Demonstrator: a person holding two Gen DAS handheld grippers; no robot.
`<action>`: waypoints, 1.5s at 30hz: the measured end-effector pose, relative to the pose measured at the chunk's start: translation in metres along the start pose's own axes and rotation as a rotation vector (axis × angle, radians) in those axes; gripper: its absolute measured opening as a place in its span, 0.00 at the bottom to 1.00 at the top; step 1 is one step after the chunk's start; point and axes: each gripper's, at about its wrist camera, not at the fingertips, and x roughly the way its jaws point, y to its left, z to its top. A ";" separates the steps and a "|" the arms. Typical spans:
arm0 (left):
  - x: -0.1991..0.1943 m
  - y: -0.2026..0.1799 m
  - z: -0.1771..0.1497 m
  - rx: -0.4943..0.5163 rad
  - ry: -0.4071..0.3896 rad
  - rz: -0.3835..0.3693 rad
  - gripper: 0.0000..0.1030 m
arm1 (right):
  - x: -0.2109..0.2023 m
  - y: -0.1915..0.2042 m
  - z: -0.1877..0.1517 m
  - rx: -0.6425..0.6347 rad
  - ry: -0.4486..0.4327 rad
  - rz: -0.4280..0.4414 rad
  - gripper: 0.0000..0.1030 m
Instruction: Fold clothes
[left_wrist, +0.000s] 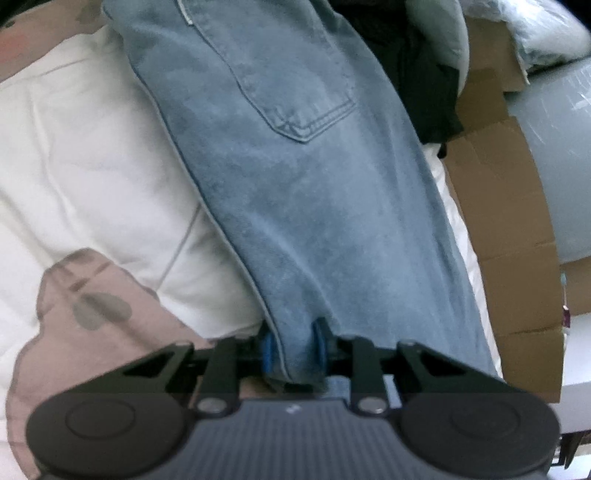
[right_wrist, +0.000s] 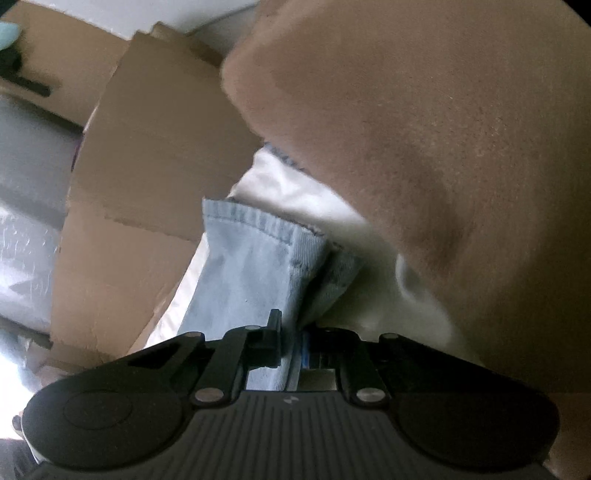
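Both grippers pinch the jeans
Left gripper (left_wrist: 295, 349) clamps jeans (left_wrist: 295, 184) stretching ahead; right gripper (right_wrist: 291, 343) grips their hem.

Both grippers' fingers (left_wrist: 320, 341) (right_wrist: 275, 332) pinched nearly together.

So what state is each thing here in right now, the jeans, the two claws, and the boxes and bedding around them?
Jeans: laid out lengthwise on the bedding, back pocket up, pinched by both claws.
Left gripper: shut on a bunched fold of denim.
Right gripper: shut on the denim near the hem.
White bedding: rumpled, under the jeans.
Cardboard boxes: beside the bed, flaps loose.
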 end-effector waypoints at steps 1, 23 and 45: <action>0.002 0.001 0.001 -0.014 0.002 -0.001 0.24 | 0.002 -0.001 0.001 0.002 0.002 -0.005 0.12; 0.000 -0.007 -0.006 0.014 -0.017 0.014 0.23 | 0.006 0.021 0.014 -0.068 -0.005 0.007 0.06; -0.065 -0.072 0.034 0.154 0.027 0.183 0.19 | -0.111 0.049 0.010 -0.109 -0.020 0.008 0.06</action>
